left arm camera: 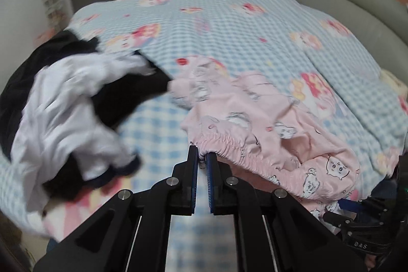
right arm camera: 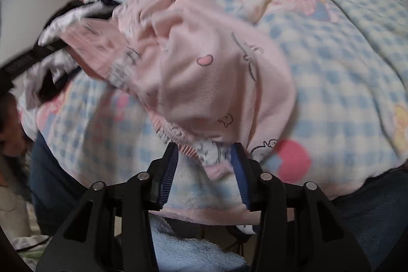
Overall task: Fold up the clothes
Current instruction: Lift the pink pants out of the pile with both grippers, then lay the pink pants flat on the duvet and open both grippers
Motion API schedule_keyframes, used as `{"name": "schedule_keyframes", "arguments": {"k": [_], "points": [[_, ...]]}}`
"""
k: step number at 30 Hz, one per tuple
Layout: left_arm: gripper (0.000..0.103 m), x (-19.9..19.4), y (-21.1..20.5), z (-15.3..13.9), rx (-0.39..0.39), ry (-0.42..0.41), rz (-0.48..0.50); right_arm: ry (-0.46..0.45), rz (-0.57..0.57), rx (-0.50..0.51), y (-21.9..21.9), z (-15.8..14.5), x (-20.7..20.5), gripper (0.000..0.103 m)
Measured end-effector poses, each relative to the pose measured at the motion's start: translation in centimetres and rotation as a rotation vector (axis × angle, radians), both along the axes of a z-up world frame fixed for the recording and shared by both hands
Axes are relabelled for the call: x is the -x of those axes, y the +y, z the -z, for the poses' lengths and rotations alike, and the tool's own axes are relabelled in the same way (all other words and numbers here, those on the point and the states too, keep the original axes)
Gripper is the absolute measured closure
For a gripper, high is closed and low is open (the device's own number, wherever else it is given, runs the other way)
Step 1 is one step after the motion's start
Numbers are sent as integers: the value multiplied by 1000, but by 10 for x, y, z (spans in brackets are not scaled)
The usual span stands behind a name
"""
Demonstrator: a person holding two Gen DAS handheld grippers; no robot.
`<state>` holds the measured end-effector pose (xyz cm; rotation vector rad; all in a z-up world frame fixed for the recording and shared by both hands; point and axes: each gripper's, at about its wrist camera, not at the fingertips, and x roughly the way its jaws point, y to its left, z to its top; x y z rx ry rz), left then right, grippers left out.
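While my left tool (left arm camera: pixel 202 157) pinches the elastic waistband of the pink pyjama bottoms (left arm camera: pixel 267 129) at the frame's centre, they lie crumpled on the checked bed cover (left arm camera: pixel 242 24); my right tool (right arm camera: pixel 206 159) stands parted around their hem; a black-and-white garment (left arm camera: pixel 68 103) sits left.

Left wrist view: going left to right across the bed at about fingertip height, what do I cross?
Black and white garment → bare checked bed cover → left gripper, pinching the elastic waistband → pink printed pants → the right gripper's black frame at the edge.
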<state>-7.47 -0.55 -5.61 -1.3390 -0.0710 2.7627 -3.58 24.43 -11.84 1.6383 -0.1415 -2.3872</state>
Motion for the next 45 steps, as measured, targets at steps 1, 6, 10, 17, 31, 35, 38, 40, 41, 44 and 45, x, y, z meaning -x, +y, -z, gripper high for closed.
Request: {"name": "schedule_keyframes", "arguments": {"k": [1, 6, 10, 17, 31, 35, 38, 40, 41, 44, 45], "points": [[96, -3, -7, -2, -10, 9, -16, 16, 13, -16, 0, -1, 0, 58], [93, -2, -25, 13, -29, -28, -32, 73, 86, -42, 9, -5, 0, 58], [39, 17, -18, 51, -62, -102, -12, 10, 41, 17, 2, 8, 3, 58], [95, 33, -3, 42, -74, -77, 12, 53, 62, 10, 5, 6, 10, 99], [95, 16, 22, -76, -65, 172, 101, 407, 217, 69, 76, -140, 13, 99], [95, 7, 25, -28, -71, 46, 73, 234, 139, 126, 61, -78, 9, 84], [95, -3, 22, -4, -59, -12, 55, 116, 92, 168, 43, -34, 2, 55], [92, -8, 16, 10, -46, -50, 33, 67, 65, 184, 35, -18, -1, 41], [85, -8, 11, 16, -52, -67, 18, 45, 52, 190, 31, -10, -2, 35], [56, -8, -2, 34, -70, -121, -26, 17, 5, 168, 18, 5, -8, 21], [51, -8, -5, 40, -79, -135, -36, 6, -2, 152, 12, 12, -5, 21]]}}
